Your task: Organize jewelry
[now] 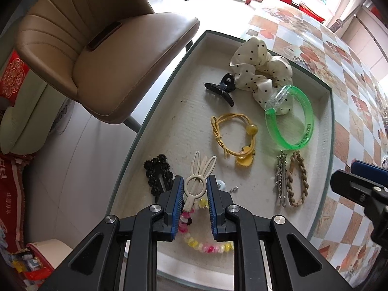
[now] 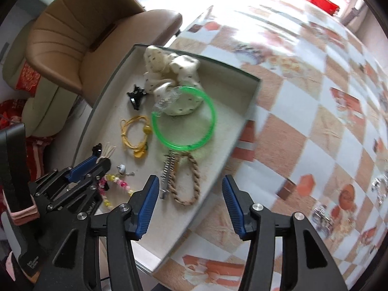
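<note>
A shallow white tray (image 1: 169, 82) holds hair accessories. My left gripper (image 1: 195, 178) is shut on a cream rabbit-shaped hair clip (image 1: 196, 184), low over the tray's near left corner, above a pink and yellow beaded bracelet (image 1: 206, 246). My right gripper (image 2: 190, 178) is open and holds nothing. It hangs over the tray's near right edge, above a braided tan band (image 2: 196, 177) and silver bobby pins (image 2: 167, 172). Farther back lie a green bangle (image 2: 211, 111), a yellow hair tie (image 2: 135, 133), a black claw clip (image 2: 135, 95) and a polka-dot scrunchie (image 2: 174, 72).
The tray sits at the edge of a table with an orange checked cloth (image 2: 315, 97). A tan padded chair (image 1: 109, 48) stands just past that edge. A black flower clip (image 1: 157, 172) and a small white earring (image 1: 221, 184) lie beside the left fingers. Shiny trinkets (image 2: 322, 215) lie on the cloth.
</note>
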